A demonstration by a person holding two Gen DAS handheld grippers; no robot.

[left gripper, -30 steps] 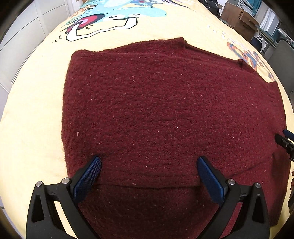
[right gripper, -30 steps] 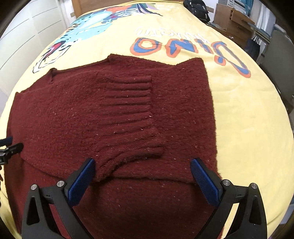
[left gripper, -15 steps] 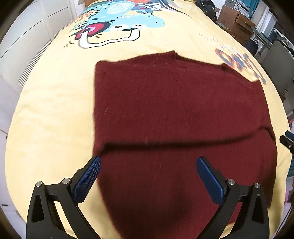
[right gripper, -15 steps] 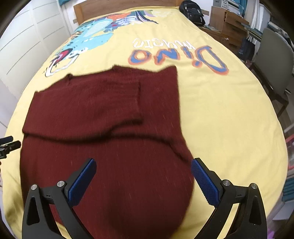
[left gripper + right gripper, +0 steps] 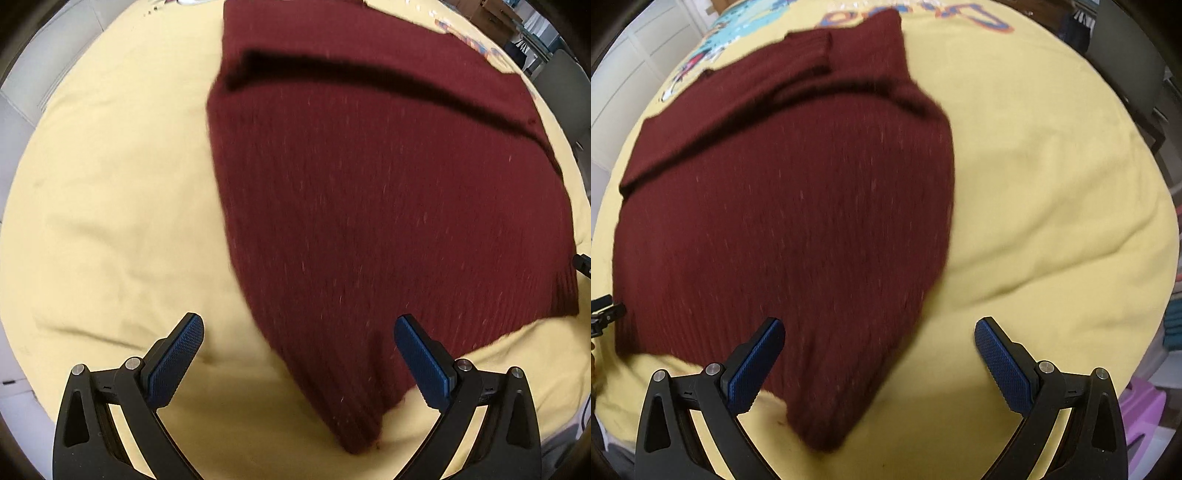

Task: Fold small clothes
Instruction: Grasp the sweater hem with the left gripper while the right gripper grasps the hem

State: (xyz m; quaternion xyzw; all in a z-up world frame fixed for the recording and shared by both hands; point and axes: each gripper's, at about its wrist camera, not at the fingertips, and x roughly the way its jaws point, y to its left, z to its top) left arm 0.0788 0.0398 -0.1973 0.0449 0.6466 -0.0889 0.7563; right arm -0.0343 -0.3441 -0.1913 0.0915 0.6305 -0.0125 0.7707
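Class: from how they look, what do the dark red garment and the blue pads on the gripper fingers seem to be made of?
Dark red sweater: likely knitted wool or acrylic, matte and fuzzy; vertical ribs and pale fibre flecks show.
Blue pads: probably rubber or soft plastic, matte; a fine gridded texture shows.

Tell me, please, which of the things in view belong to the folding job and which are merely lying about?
Part of the job:
maroon sweater, partly folded on the bed
left gripper, jaws open, empty
right gripper, jaws open, empty

Just lying about:
yellow printed bedspread, the work surface
dark chair beside the bed
purple stool on the floor
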